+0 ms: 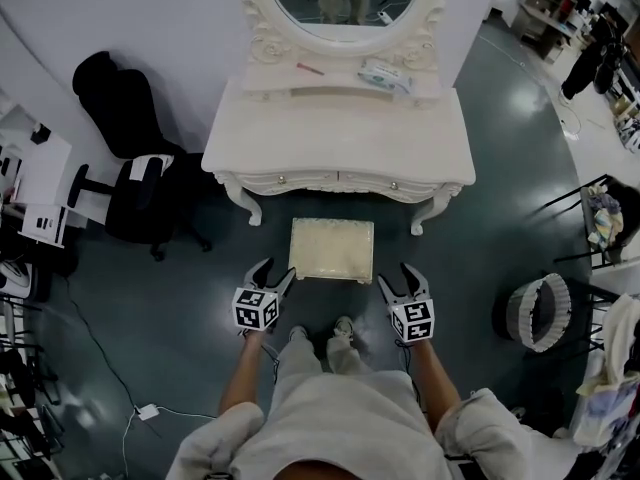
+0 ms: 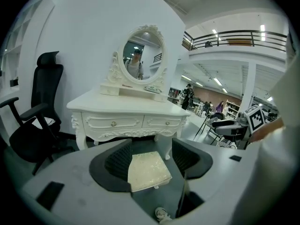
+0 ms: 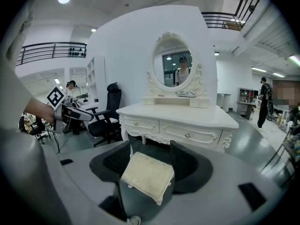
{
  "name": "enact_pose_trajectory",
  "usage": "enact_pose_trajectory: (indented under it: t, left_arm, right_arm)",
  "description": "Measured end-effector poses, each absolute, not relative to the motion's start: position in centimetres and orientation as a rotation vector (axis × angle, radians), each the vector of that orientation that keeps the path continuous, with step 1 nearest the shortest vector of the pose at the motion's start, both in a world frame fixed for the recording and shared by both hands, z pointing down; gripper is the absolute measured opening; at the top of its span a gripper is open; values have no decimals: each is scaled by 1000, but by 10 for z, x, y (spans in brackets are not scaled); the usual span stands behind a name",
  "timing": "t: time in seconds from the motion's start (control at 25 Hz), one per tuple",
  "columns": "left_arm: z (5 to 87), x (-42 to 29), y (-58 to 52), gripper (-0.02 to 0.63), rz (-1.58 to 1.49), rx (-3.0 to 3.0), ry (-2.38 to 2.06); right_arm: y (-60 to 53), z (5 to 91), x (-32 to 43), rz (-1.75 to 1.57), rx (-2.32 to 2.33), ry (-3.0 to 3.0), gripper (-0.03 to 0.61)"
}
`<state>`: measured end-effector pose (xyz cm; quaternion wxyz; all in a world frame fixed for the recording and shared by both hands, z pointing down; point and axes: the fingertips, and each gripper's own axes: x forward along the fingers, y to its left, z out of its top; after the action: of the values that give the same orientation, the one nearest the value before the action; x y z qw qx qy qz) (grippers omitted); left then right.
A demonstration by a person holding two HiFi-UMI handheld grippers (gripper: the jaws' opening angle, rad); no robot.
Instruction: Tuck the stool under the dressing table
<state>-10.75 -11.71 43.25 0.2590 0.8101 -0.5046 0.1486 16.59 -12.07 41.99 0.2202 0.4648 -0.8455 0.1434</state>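
Black office chair point(image 1: 135, 183) stands on the floor to the left of the white dressing table point(image 1: 340, 148). In front of the dressing table, toward its left front leg, the left gripper point(image 1: 276, 271) has its jaws wide apart with nothing between them. Its tips are just beside the near left corner of the stool point(image 1: 332, 250). The stool is a low rectangular piece with a cream, slightly shiny cushioned seat. It stands on the dark floor just in front of the dressing table, centred between the front legs and not under the tabletop. Toward the right front leg, the right gripper point(image 1: 397, 275) is also wide open and empty, near the stool's right corner. Further right stands a round basket point(image 1: 538, 311).
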Motion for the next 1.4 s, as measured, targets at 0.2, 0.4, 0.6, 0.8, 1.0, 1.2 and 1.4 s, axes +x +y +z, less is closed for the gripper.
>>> enact_pose_trajectory:
  t: [0.2,0.4,0.6,0.8,1.0,1.2,1.4]
  left_arm:
    - [441,-120,-126,258,410,2211,-1343]
    - [451,-135,-137,258,413,2227,-1309]
    - [472,-147,-139,258,430,2223,-1271]
    - [499,-152,-134,258,459,2204,-1238]
    - [519,-150,-131,258,463,2189,-1231]
    - [542,-148,-127,258,466,2168,-1231]
    - [566,-147,-124,258,479,2150,-1226]
  right_arm:
    - [-117,431,156,411,1302,-2309,250]
    - [-118,439,144,430,1358,-2275,250]
    - [-121,456,134,456,1399,-2241,250]
    - [-122,474,128,481,1411,-2224,250]
    - [-121,492,128,496,1402,-2216,250]
    - [-118,514,133,518,1397,-2199,250]
    - [-115,542,137,549,1377,-2175,250]
